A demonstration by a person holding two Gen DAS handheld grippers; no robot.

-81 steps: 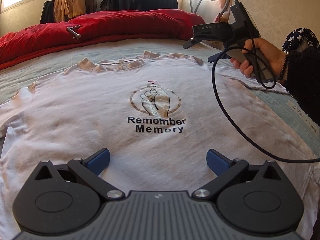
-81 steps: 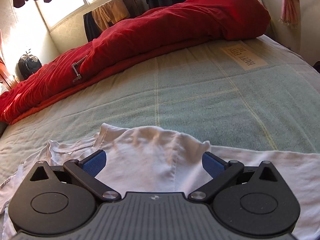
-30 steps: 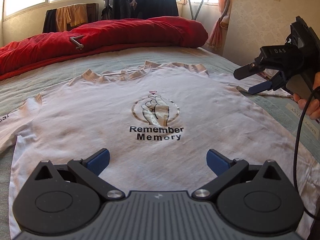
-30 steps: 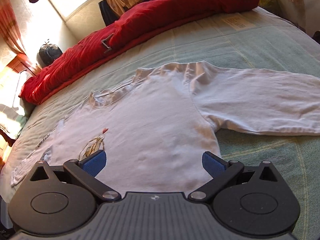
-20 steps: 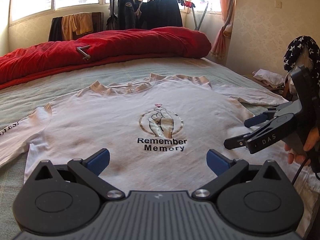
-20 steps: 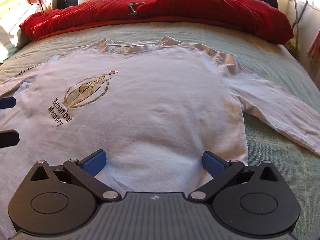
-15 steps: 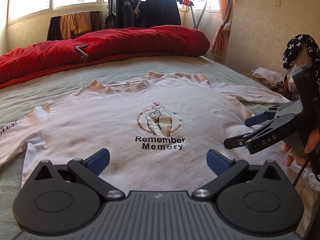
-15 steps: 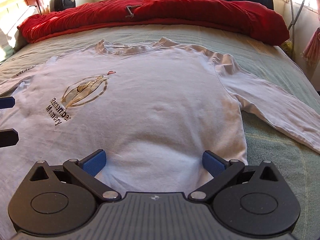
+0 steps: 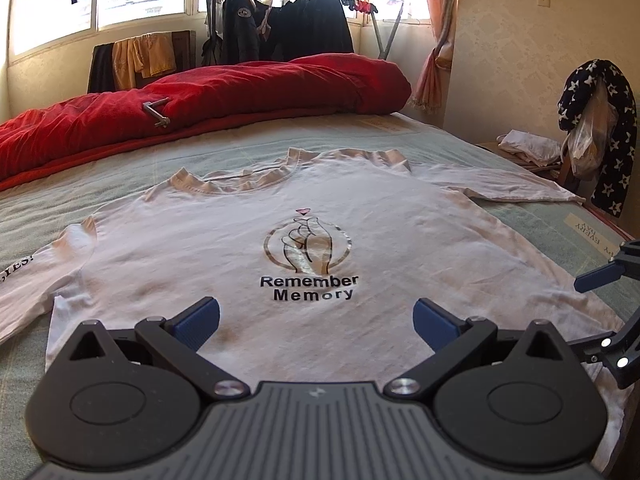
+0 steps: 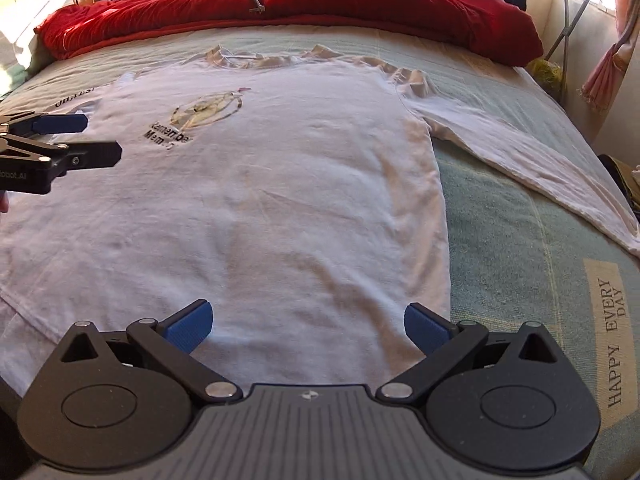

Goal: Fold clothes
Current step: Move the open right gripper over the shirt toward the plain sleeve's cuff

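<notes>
A white long-sleeved shirt [image 9: 248, 240] with a "Remember Memory" print lies flat, front up, on the green bedspread [image 9: 120, 168], sleeves spread out. It also shows in the right wrist view [image 10: 280, 200]. My left gripper [image 9: 316, 318] is open and empty, hovering over the shirt's lower hem below the print. My right gripper [image 10: 306, 326] is open and empty over the hem near the shirt's right side. The left gripper's fingers [image 10: 76, 140] show at the left edge of the right wrist view. The right gripper's fingers [image 9: 600, 280] show at the right edge of the left wrist view.
A red duvet [image 9: 200, 96] lies bunched along the far side of the bed. A clothes rack with dark garments [image 9: 288, 28] stands by the windows. A star-patterned cloth [image 9: 600, 120] hangs at the right, past the bed's edge. The bedspread carries a "HAPPY EVERY DAY" label [image 10: 612, 340].
My right gripper has swung from the shirt's right shoulder back to the lower hem, beside the left one. My left gripper has pulled back a little. Both stay open.
</notes>
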